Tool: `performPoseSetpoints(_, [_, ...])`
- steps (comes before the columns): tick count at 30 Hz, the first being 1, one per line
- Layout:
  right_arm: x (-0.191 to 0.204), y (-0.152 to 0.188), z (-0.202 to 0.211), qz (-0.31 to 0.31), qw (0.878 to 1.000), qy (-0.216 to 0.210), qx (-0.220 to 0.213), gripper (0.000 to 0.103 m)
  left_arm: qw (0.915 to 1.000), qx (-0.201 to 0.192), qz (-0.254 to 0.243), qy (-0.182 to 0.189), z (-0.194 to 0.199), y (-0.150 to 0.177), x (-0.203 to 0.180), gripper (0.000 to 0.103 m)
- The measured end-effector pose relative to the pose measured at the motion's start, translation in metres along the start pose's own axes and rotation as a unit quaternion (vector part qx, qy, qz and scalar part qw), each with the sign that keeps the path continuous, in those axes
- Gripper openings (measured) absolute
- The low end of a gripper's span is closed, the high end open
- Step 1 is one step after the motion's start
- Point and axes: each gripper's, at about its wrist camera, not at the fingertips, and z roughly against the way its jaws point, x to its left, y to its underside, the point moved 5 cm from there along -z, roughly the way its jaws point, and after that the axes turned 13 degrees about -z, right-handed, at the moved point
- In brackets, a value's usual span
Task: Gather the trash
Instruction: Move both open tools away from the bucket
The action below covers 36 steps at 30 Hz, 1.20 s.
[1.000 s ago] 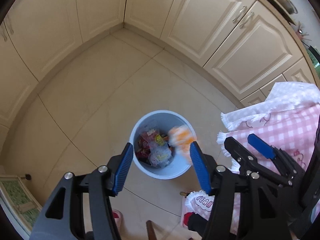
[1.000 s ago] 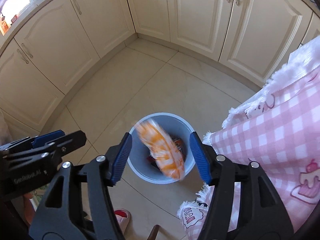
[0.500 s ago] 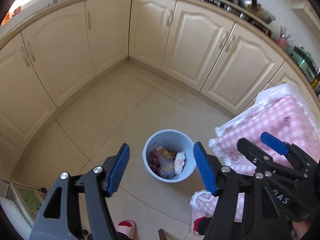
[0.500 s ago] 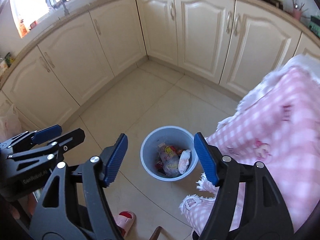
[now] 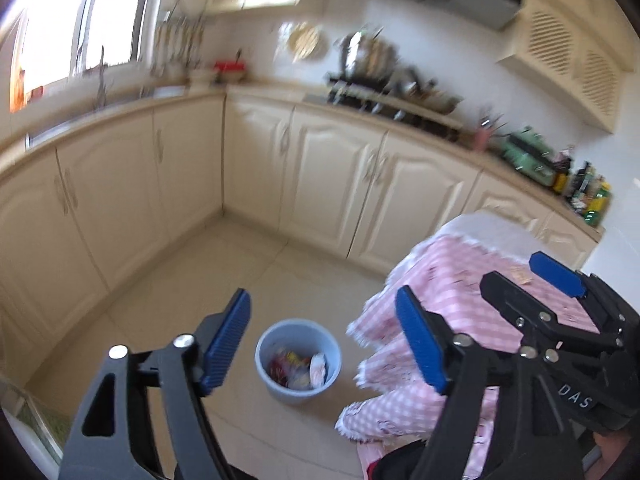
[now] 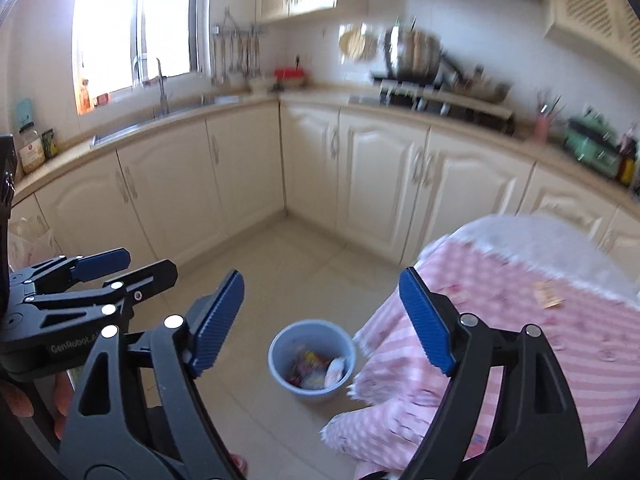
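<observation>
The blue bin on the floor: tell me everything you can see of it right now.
The blue bin is a small round bucket, seemingly plastic, light blue, with no lid. It stands upright on the pale tiled floor, beside the hanging edge of the pink checked tablecloth; contact between them is unclear. Inside lies a loose heap of wrappers, red, yellow and white, well below the rim. Neither gripper touches it.

Below and ahead of my left gripper (image 5: 324,340) the bin (image 5: 298,360) stands on the floor (image 5: 192,280), wrappers (image 5: 298,366) inside it. The table (image 5: 460,276) stands just right of the bin. A small scrap (image 6: 547,295) lies on the table, right of my right gripper (image 6: 322,318). Cabinets (image 5: 332,184) run behind, counter (image 6: 400,102) on top.
</observation>
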Motion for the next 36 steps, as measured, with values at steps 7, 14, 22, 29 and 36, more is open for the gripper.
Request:
performPoseSetpoints(7, [-0.011,-0.011,0.088,0.0,0.998,0.018,-0.063,0.085,0.9972,-0.071,-0.007,0.021,0.071,-0.015,-0.036,0.086])
performPoseSetpoints(14, [-0.045,-0.012,0.134,-0.012,0.994,0.044,-0.097,0.087,0.9937,-0.095,-0.024,0.055,0.093,-0.021,-0.081,0.089])
performPoseSetpoints(22, [-0.103,-0.004,0.147,-0.048,0.99,0.08,-0.101,0.087,0.9922,-0.082,-0.058,0.074,0.075,-0.025,-0.137,0.089])
performPoseSetpoints(29, [-0.135,0.005,0.158,-0.072,0.987,0.095,-0.106,0.087,0.9894,-0.085,-0.095,0.069,0.08,-0.021,-0.162,0.089])
performPoseSetpoints(36, [-0.133,0.013,0.181,-0.069,0.985,0.103,-0.123,0.088,0.9842,-0.118,-0.106,0.079,0.11,-0.019,-0.173,0.089])
